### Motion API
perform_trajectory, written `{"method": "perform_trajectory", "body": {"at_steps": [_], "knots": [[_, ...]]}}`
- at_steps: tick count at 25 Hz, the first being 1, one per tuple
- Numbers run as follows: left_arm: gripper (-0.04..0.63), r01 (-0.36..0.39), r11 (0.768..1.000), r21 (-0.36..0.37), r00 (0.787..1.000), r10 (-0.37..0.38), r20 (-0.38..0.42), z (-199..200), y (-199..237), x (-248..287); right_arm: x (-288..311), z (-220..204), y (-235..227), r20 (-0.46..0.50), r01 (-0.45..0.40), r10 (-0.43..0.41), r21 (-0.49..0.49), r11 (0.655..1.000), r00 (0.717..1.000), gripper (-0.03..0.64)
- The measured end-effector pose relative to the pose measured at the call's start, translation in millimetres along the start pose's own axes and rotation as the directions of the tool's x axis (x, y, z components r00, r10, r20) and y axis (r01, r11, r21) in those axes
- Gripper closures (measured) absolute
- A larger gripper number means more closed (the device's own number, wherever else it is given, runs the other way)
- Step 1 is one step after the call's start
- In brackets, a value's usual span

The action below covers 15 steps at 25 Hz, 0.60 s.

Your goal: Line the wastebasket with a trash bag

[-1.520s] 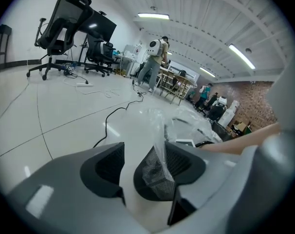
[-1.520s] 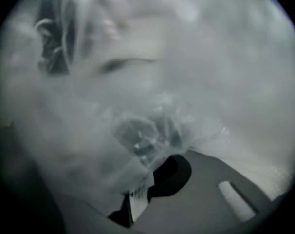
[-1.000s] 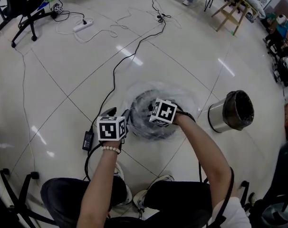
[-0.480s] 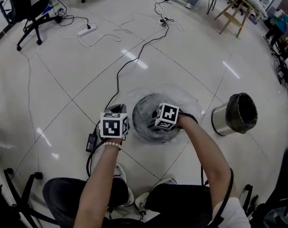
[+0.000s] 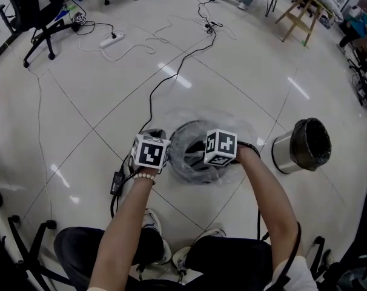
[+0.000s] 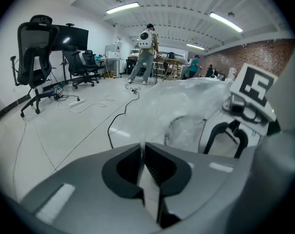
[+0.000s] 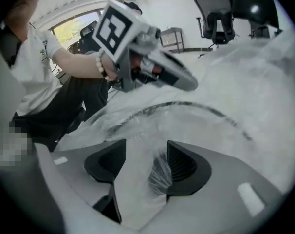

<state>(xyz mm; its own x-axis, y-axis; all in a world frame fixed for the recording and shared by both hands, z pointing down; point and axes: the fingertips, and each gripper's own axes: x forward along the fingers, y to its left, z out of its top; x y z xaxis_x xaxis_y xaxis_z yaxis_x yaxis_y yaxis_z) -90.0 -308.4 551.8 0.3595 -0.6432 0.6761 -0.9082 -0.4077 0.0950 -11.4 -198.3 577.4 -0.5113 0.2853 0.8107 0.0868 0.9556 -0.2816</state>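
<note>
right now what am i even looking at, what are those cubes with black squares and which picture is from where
A person, not a robot, holds a two-jaw gripper in each hand; the marker cubes are part of them. The head view looks down from the person's head; the other two cameras ride on the grippers, looking along their jaws. On the tiled floor stands a dark wastebasket with a clear trash bag draped over it; a metal bin sits apart at its right. The left gripper is shut on the bag's film. The right gripper's jaws have just been opening, with film between them.
</note>
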Motion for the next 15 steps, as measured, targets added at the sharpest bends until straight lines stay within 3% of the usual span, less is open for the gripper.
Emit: {"method": "perform_trajectory", "body": {"at_steps": [3,4,5,6,7,9,10,12,13,14,15], "knots": [[0.583,0.012,1.000,-0.009,1.000,-0.012,-0.015,-3,-3,3,-41,21,-6,0.145,0.102,-0.098,-0.019,0.995,0.985,0.445],[0.583,0.021,1.000,-0.019,1.000,-0.022,-0.013,-2,-5,2,-57,33,-6,0.228,0.134,-0.128,-0.010,0.991,0.965,0.536],[0.583,0.031,0.999,-0.030,0.999,-0.031,-0.008,0,-7,1,-73,45,-7,0.327,0.163,-0.156,0.008,0.987,0.932,0.616],[0.583,0.039,0.998,-0.040,0.999,-0.040,-0.005,2,-9,0,-88,58,-8,0.434,0.183,-0.181,0.039,0.982,0.883,0.615],[0.583,0.047,0.998,-0.046,0.999,-0.047,-0.002,3,-11,-2,-103,70,-11,0.538,0.189,-0.205,0.085,0.978,0.818,0.615],[0.583,0.054,0.997,-0.050,0.999,-0.054,-0.001,5,-12,-5,-131,86,-18,0.723,0.138,-0.235,0.192,0.972,0.650,0.615],[0.583,0.051,0.997,-0.052,0.999,-0.052,-0.003,4,-11,-6,-148,91,-20,0.807,0.071,-0.231,0.230,0.971,0.543,0.612],[0.583,0.038,0.997,-0.065,0.999,-0.038,-0.004,0,-4,-8,-189,96,-22,0.930,-0.090,-0.217,0.253,0.963,0.295,0.612],[0.583,0.028,0.997,-0.075,1.000,-0.029,-0.003,0,0,-8,-210,96,-26,0.956,-0.144,-0.219,0.249,0.958,0.193,0.614],[0.583,0.021,0.996,-0.083,1.000,-0.021,-0.002,0,4,-8,-228,94,-29,0.965,-0.167,-0.228,0.248,0.954,0.131,0.615],[0.583,0.017,0.996,-0.089,1.000,-0.017,-0.003,-1,7,-7,-242,92,-32,0.964,-0.160,-0.243,0.258,0.953,0.112,0.615]]}}
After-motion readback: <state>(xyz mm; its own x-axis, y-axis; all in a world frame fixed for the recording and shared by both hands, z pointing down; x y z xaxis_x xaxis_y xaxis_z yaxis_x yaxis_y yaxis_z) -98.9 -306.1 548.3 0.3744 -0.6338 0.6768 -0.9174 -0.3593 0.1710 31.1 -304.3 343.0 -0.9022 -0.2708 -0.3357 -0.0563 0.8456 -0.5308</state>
